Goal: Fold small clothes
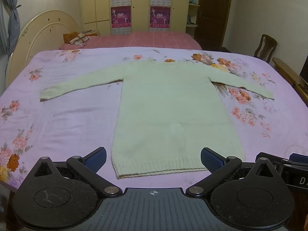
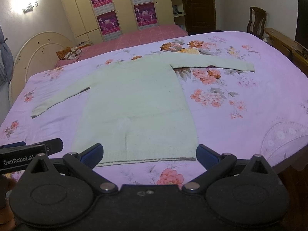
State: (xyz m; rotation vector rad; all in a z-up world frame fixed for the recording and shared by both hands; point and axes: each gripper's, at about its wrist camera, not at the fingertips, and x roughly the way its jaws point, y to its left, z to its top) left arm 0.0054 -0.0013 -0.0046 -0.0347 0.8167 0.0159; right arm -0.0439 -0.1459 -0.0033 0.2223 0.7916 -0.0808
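Note:
A pale green knitted sweater lies flat on the lilac flowered bedspread, hem toward me and both sleeves spread out sideways. My left gripper hangs open just in front of the hem, its blue pads wide apart and holding nothing. In the right wrist view the same sweater lies ahead and slightly left. My right gripper is open too, hovering over the hem's right part with nothing between its pads. Each gripper shows at the edge of the other's view.
A second bed with a pink cover and a cushion lies beyond. A cream headboard stands at the left, wardrobes at the back, a wooden chair and a wooden bed rail at the right.

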